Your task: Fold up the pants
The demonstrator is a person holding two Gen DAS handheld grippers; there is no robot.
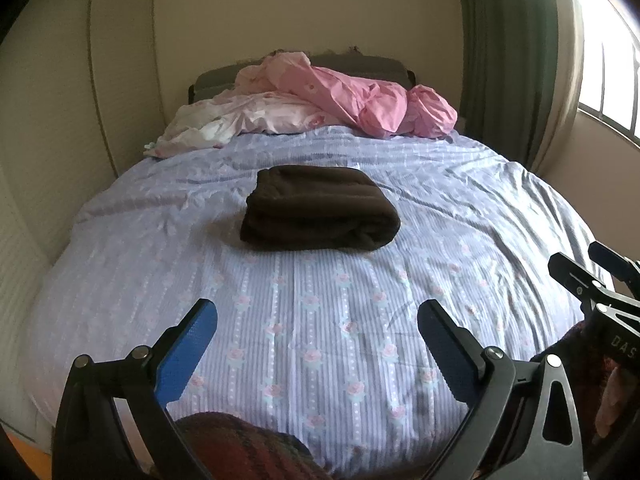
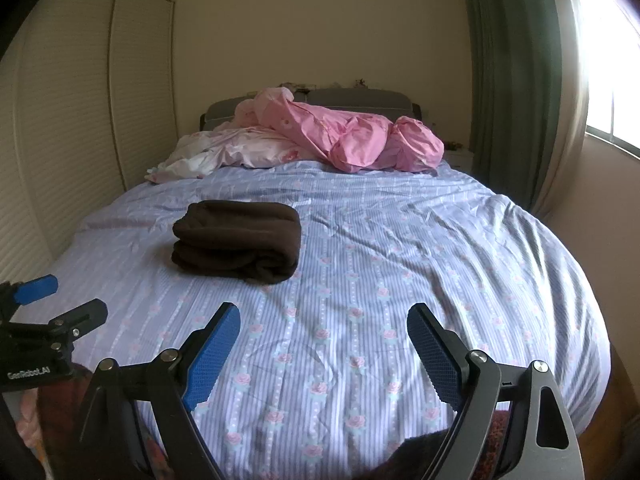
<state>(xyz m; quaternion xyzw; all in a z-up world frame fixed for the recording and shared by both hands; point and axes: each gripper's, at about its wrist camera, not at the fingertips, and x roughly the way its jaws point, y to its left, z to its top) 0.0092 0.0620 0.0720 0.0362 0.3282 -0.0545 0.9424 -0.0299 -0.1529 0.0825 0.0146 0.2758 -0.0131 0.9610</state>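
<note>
Left gripper point(image 1: 318, 316): jaws wide apart, holding nothing. Right gripper point(image 2: 324, 320): same. Pants point(image 1: 320, 208): folded dark brown stack, mid-bed on striped floral sheet point(image 1: 320, 340), far from both grippers.

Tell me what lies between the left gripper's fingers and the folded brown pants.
Only bare striped bedsheet. In the left wrist view, nothing sits between the open left gripper and the folded pants; the right wrist view shows the same stretch clear.

You're in a home bedroom: a bed point(image 2: 360, 280) with floral sheet, pink bedding point(image 2: 344, 136) at 12 o'clock, green curtain point(image 2: 512, 80) at 2 o'clock.
</note>
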